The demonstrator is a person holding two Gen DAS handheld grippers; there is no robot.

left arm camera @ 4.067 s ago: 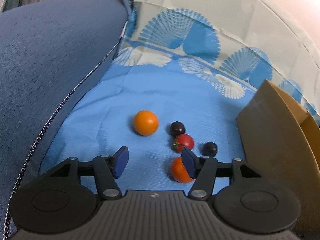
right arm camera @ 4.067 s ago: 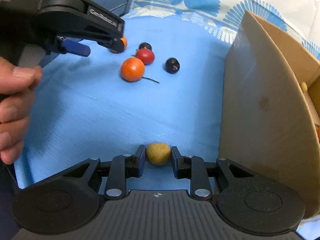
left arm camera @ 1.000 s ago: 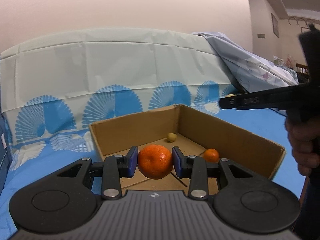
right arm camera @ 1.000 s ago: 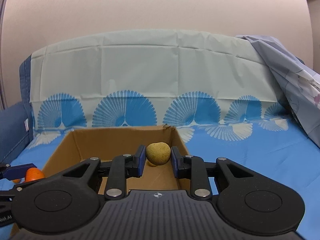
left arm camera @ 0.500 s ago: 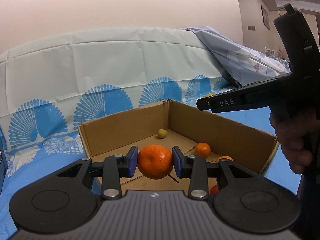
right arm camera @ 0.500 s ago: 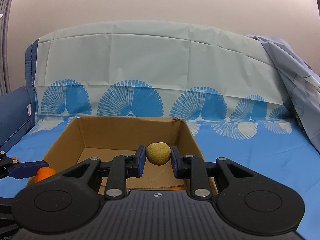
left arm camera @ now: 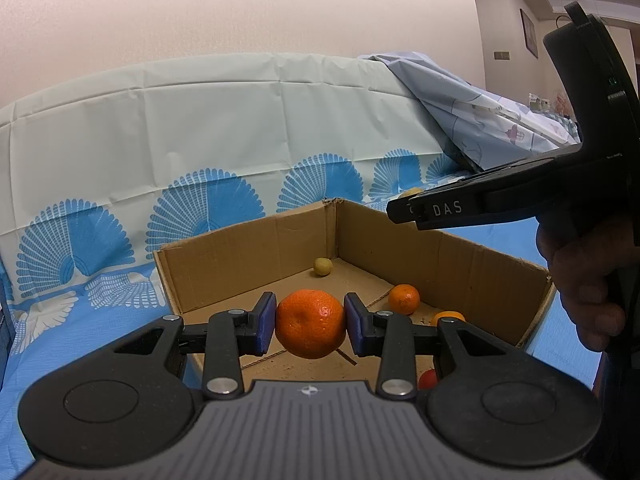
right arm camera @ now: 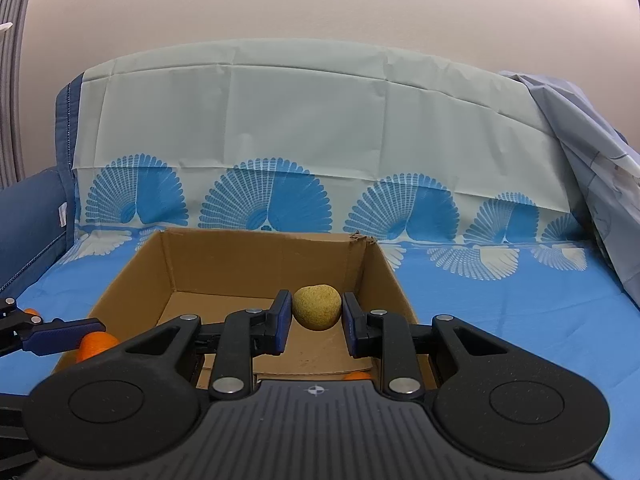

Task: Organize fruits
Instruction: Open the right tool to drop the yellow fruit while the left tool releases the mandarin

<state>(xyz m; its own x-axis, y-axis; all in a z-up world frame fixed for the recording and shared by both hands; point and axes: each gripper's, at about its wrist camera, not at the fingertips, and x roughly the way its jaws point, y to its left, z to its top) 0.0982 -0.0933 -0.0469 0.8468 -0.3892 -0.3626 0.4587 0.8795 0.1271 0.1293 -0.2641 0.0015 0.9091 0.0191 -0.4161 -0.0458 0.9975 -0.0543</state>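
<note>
My left gripper [left arm camera: 310, 325] is shut on an orange tangerine [left arm camera: 310, 323], held over the near corner of an open cardboard box [left arm camera: 248, 256]. Inside the box lie a small yellow-green fruit [left arm camera: 322, 266], an orange [left arm camera: 404, 299], a second orange [left arm camera: 448, 316] partly hidden by my finger, and a red fruit [left arm camera: 428, 378]. My right gripper [right arm camera: 314, 315] is shut on a brownish-yellow kiwi-like fruit [right arm camera: 316, 306] above the box [right arm camera: 256, 256] near its right wall. The left gripper's blue pad and the tangerine [right arm camera: 94, 345] show at the lower left of the right wrist view.
The box sits on a blue cloth [right arm camera: 500, 312] with fan patterns, which also hangs over a backrest [right arm camera: 304, 120]. A dark blue cushion [right arm camera: 28, 224] lies left. A pale crumpled sheet [left arm camera: 480, 108] is at the right. A hand [left arm camera: 580, 280] holds the right gripper's black body [left arm camera: 496, 200].
Both grippers drifted slightly toward the box while keeping their fruits. The box looks closer and more of its inside shows, and the right gripper's body reaches further into the left wrist view.
</note>
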